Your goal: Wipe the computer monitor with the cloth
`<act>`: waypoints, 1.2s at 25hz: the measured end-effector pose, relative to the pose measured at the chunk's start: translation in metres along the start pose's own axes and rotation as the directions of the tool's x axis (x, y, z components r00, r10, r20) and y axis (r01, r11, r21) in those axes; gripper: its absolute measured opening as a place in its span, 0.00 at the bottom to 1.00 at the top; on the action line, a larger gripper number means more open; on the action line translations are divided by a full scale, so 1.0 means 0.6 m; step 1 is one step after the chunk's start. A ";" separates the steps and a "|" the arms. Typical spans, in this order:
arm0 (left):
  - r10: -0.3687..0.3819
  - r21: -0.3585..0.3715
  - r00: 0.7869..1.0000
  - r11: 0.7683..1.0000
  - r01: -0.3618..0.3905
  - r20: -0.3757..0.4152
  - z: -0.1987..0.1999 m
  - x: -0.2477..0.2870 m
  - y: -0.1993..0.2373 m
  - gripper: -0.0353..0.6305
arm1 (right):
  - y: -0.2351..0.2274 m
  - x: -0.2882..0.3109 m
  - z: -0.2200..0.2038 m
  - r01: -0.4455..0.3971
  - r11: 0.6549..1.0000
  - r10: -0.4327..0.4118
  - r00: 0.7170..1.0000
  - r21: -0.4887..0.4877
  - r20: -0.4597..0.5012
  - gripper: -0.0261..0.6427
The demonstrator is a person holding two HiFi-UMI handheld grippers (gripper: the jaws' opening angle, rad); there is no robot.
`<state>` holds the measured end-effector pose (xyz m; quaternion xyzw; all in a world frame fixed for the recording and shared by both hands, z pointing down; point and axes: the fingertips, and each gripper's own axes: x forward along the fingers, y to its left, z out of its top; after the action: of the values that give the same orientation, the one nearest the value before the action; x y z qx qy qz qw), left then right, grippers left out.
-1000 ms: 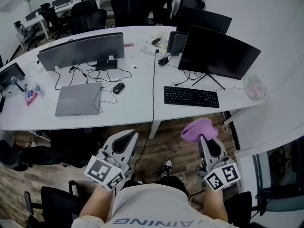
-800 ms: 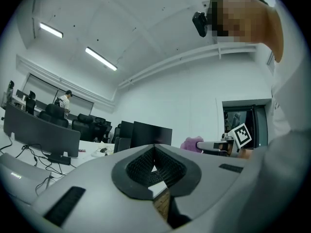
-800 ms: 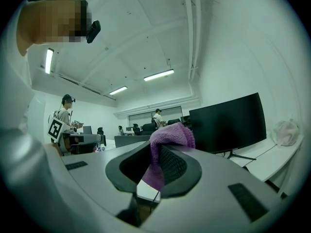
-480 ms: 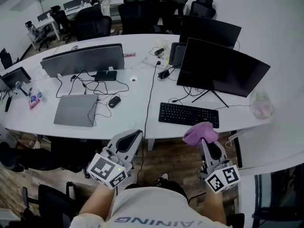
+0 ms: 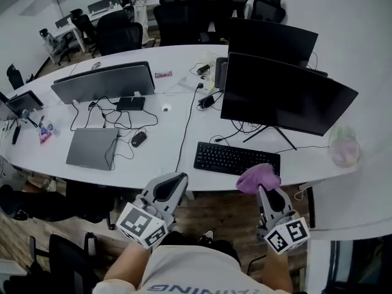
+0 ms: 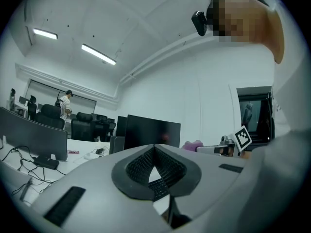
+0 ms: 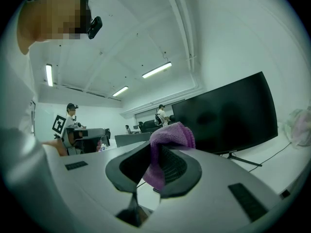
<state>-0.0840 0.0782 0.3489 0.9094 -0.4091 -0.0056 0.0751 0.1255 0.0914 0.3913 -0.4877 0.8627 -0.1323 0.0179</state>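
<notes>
Both near the desk edge: right claw clamps cloth, left claw closed empty.

**Grey shells, coded cubes and a pale shirt: the operator's kit**

The person wears a pale shirt with dark lettering across it. Left of the shirt, the left gripper is a smooth light-grey shell tapering to a rounded nose. Its black ribbed pads sit in a dark surround, with black oblong insets on the casing. A cube with black-and-white square markers caps its rear. Right of the shirt, the right gripper has the same grey build and carries its own marker cube. Above the shirt, a small black camera is worn at the head
</notes>
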 end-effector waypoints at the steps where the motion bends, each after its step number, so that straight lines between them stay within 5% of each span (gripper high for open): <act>1: 0.007 0.000 1.000 1.000 -0.007 -0.008 -0.002 0.003 0.001 0.07 | -0.005 0.006 -0.005 -0.008 1.000 0.008 1.000 0.010 -0.006 0.13; 7: 0.042 0.001 0.999 0.999 -0.042 -0.026 -0.003 0.030 0.023 0.07 | -0.027 0.043 -0.013 -0.042 0.998 0.042 0.999 0.036 -0.014 0.13; 13: 0.001 0.016 1.000 1.000 -0.001 0.007 0.014 0.071 0.050 0.07 | -0.045 0.080 0.000 -0.010 1.000 0.010 1.000 0.019 -0.023 0.13; 30: -0.058 -0.024 0.998 0.998 0.059 0.032 -0.013 0.091 0.296 0.07 | 0.029 0.322 -0.017 0.068 0.997 -0.072 0.990 -0.044 -0.122 0.13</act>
<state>-0.1792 -0.0775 0.3845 0.9197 -0.3834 -0.0271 0.0800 0.0084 -0.0613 0.4157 -0.5089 0.8470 -0.1454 -0.0499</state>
